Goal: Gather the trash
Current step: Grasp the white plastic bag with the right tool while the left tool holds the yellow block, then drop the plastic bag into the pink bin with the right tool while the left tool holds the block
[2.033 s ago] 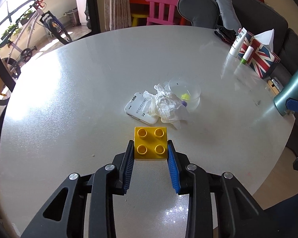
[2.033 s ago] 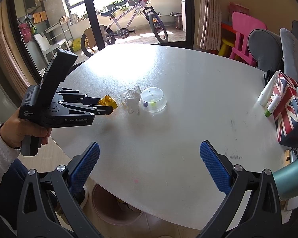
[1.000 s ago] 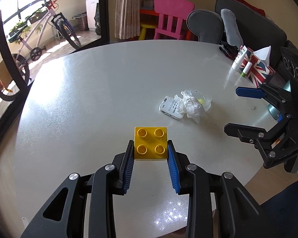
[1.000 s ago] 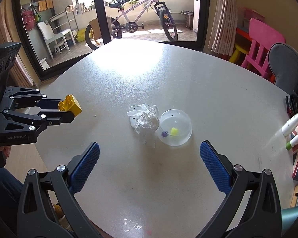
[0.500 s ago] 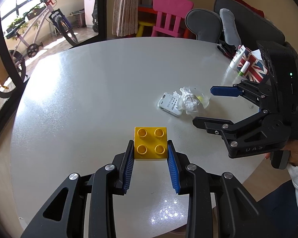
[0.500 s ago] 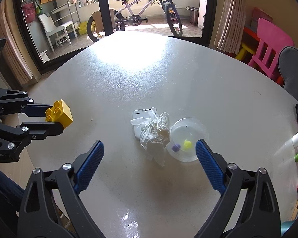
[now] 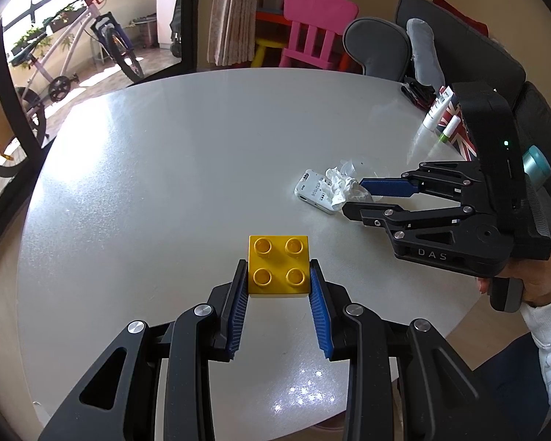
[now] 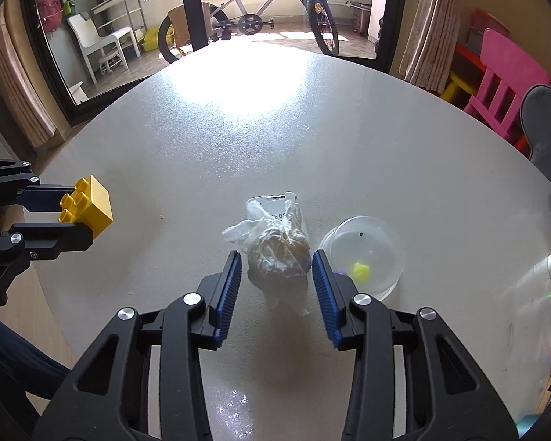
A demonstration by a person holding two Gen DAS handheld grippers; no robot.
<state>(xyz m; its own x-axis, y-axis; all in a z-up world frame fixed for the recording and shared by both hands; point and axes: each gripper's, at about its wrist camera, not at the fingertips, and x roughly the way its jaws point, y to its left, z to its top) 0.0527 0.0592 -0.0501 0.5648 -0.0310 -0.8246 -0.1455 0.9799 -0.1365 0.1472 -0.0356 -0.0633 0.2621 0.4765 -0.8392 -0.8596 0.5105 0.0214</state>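
Moved: right gripper (image 8: 275,286) has come in over the table (image 8: 238,128) from the near edge and now straddles the crumpled wrapper (image 8: 275,250); a second ago it hung wide apart, short of the wrapper.
Table: round, pale grey, glossy, with window glare at its far side; unchanged.
Right gripper: its jaws have just been closing, wrapper between them; blue pads sit just beside the wrapper's two sides, and I cannot tell whether they press it yet.
Left gripper (image 7: 278,294): clamped on the yellow brick (image 7: 278,266), held above the table, left of the wrapper; same grip as before.
Clear dish (image 8: 363,253): just right of the wrapper, a yellow bit inside.
White card (image 8: 275,202): flat, under the wrapper's far side.
Crumpled wrapper: on the table, near its middle.
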